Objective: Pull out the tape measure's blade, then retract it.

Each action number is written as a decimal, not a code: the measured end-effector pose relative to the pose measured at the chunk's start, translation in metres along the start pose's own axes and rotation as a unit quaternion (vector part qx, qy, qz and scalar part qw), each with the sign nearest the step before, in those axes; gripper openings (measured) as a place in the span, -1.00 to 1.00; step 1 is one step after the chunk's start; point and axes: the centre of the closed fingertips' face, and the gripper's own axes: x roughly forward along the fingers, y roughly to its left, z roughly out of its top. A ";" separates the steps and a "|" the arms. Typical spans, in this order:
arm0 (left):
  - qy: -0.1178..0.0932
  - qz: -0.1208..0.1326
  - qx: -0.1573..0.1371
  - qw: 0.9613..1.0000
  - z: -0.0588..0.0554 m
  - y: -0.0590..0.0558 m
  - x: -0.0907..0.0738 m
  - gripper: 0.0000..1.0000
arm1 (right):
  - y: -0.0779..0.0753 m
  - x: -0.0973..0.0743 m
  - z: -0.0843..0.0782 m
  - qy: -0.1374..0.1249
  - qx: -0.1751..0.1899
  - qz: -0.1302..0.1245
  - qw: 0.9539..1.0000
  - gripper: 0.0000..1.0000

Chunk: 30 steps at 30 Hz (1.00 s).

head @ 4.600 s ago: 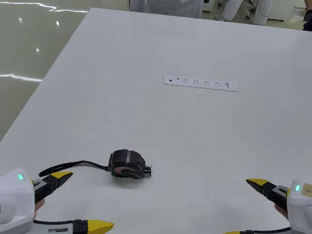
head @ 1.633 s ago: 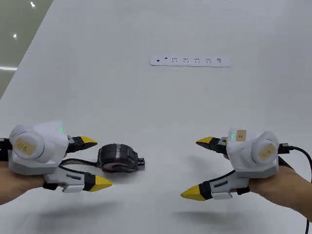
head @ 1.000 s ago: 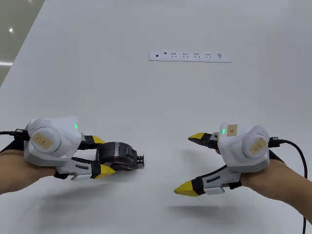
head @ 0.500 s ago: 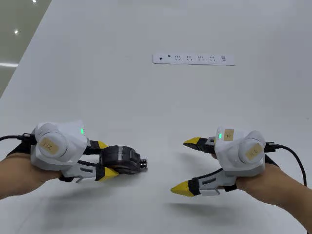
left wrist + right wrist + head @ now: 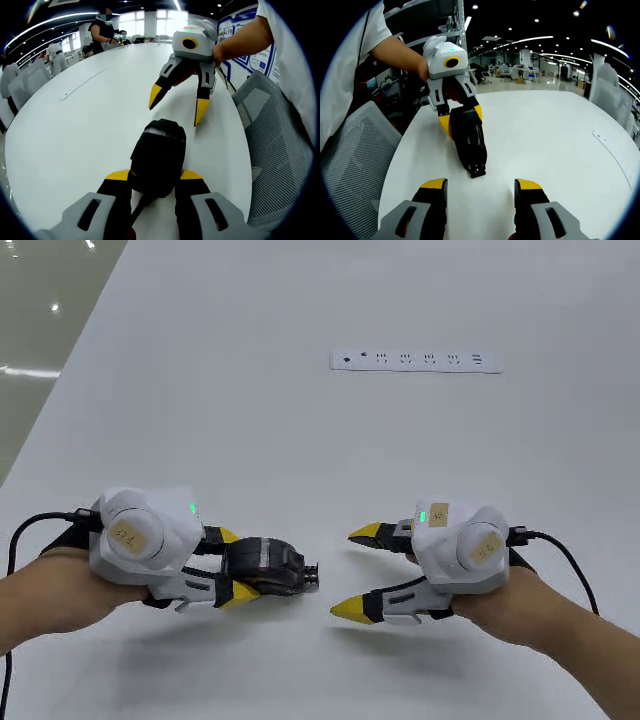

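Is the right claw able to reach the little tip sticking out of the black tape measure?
Probably yes. The open right claw faces the tip of the black tape measure, with bare white table between them. The left claw grips its far end.

White power strip (image 5: 416, 361) flat on table (image 5: 250, 420); apparently mesh chair (image 5: 270, 125) alongside.

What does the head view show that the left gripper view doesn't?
Head view: the shiny floor beside the table, and the left gripper's round white body. Left gripper view: a mesh chair and people at the table's far end. Both: the black tape measure clamped in the left gripper, the open right gripper facing it, and the white power strip.
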 end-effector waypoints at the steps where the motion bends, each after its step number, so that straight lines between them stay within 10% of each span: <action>1: 0.000 0.000 0.000 1.000 0.000 0.000 0.000 -0.44 | -0.001 0.002 -0.001 0.006 -0.002 0.000 1.000 0.02; 30: 0.007 0.003 0.012 1.000 -0.002 0.002 0.003 -0.45 | 0.006 0.033 0.002 0.006 -0.064 0.046 0.997 -0.69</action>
